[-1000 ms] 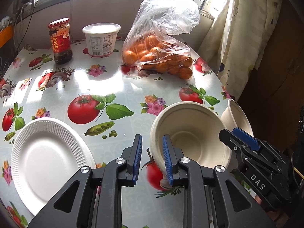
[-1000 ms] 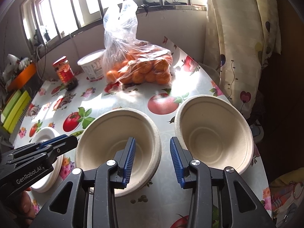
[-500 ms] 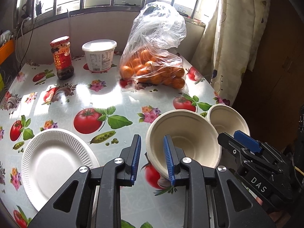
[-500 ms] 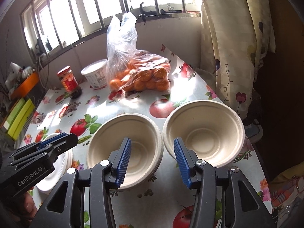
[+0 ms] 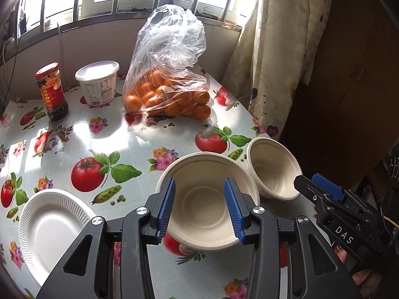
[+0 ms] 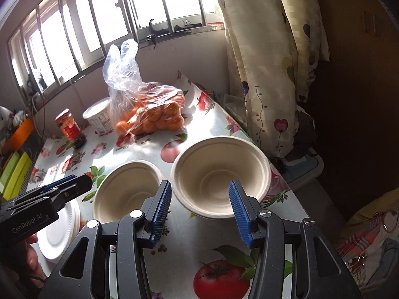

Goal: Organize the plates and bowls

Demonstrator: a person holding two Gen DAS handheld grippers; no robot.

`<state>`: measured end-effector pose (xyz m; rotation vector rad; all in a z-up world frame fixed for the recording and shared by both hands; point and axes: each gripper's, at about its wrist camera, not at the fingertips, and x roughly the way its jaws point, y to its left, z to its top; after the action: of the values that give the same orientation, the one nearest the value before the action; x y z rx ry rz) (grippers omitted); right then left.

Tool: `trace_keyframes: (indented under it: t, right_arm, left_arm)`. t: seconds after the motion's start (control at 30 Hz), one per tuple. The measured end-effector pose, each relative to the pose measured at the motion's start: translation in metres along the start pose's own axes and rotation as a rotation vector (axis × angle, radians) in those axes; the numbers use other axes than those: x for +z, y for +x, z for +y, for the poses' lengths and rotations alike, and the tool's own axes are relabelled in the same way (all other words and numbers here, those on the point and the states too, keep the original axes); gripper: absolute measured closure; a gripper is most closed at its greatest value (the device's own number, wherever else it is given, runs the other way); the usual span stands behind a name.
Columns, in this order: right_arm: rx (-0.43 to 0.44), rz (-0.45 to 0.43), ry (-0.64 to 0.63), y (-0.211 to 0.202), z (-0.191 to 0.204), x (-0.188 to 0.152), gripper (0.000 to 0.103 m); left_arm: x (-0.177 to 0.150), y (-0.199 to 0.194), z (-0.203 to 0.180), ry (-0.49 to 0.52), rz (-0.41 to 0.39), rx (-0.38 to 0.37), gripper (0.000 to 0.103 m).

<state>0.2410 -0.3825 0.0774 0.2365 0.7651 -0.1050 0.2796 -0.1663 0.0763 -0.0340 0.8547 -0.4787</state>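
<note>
The left gripper [image 5: 199,206], jaws just opened, and the parted right gripper [image 6: 200,210] were each poised empty over a beige paper bowl [image 5: 207,199] beside the white fluted paper plate [image 5: 53,220], seemingly for stacking.

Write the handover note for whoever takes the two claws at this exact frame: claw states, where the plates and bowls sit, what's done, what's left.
Left claw: jaws have just been opening; they now stand open, raised over the near rim of the left bowl, gripping nothing.
Right claw: open after widening, empty, in front of the right bowl.
Both bowls sit upright side by side on the table, not nested.
White plates lie at the table's left, apparently a short stack.
Done: bowls brought together and released.
Left: probably nest one bowl in the other; place them by the plates.
</note>
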Motion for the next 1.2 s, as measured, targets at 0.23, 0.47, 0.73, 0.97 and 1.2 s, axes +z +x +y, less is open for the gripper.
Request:
trace_keyframes:
  t: [0.23,0.47,0.73,0.97,1.2]
  right_arm:
    - [-0.069,-0.013,0.1,-0.006,-0.043,-0.002,0.055]
    - [-0.085,0.013,0.156,0.005,-0.073,-0.003,0.055]
    - [-0.046,0.055,0.165,0.024,-0.084,-0.004,0.055]
    - [-0.005,0.077,0.19,0.036,-0.087,-0.005,0.055]
    - [0.009,0.076,0.187,0.04,-0.086,-0.005,0.072]
  left_arm:
    - [0.022,0.005,-0.02,0.041,0.017,-0.068,0.061]
    - [0.042,0.035,-0.048,0.069,0.071,-0.093,0.061]
    - [0.053,0.071,-0.069,0.103,0.112,-0.057,0.061]
    - [0.056,0.094,-0.076,0.105,0.156,-0.055,0.061]
    - [0.053,0.106,-0.076,0.092,0.189,-0.048,0.061]
